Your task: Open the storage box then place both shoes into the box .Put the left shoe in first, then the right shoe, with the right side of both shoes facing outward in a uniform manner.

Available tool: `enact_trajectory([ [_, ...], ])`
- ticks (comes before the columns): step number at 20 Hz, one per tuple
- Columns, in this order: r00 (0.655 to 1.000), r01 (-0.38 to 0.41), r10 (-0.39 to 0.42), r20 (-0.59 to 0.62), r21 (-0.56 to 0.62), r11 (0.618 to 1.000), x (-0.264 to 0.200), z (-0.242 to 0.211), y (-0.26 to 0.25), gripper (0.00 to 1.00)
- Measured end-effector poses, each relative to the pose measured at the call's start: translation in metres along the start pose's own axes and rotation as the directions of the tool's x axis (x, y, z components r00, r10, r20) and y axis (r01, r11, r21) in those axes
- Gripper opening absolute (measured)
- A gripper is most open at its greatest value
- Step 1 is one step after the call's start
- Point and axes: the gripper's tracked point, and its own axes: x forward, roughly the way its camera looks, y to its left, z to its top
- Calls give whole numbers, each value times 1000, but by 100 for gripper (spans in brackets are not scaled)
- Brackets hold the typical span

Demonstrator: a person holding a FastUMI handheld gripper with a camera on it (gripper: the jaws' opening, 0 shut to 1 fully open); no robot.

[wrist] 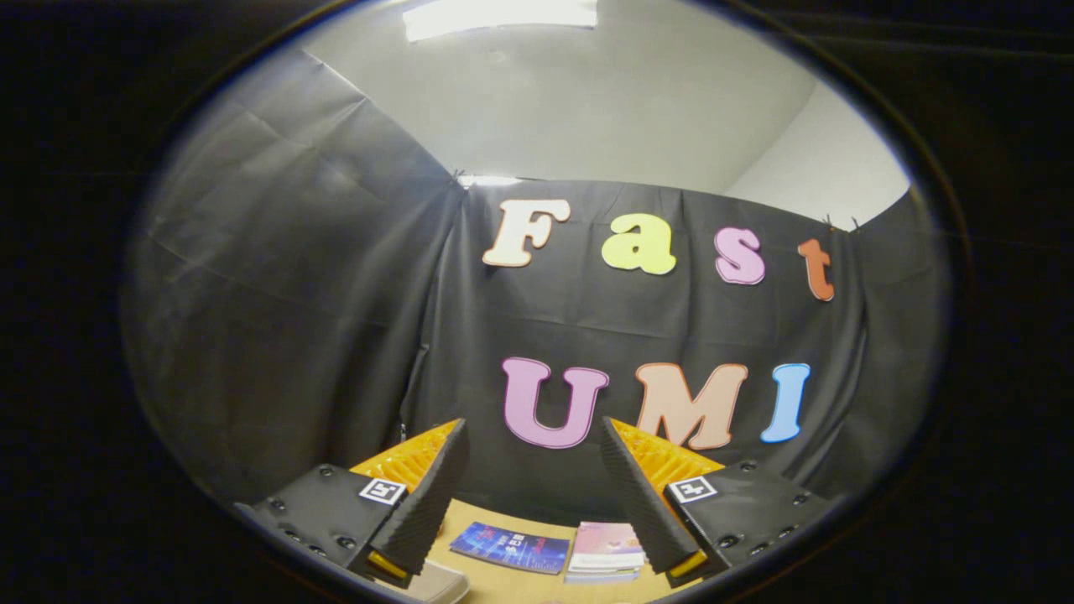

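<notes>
My gripper [533,440] is held high and tilted upward, facing the booth's black cloth wall. Its two fingers [432,495] stand wide apart with nothing between them. The ribbed black pads and orange finger backs show at the bottom of the gripper view. A pale, rounded corner of something [440,583] peeks out just under the left finger; I cannot tell what it is.
A wooden tabletop [512,583] lies below the fingers. On it rest a blue booklet [510,547] and a small stack of pink-covered books [606,552], between and under the fingers. A ceiling light [499,15] glows overhead.
</notes>
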Motion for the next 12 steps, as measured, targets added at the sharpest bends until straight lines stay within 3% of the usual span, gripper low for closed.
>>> enact_trajectory([
  [7, 978, -70, 69, -196, -1, 998, -11, -97, 13, 98],
  [12, 930, -140, 156, -334, 74, 987, -30, -173, 35, 98],
])
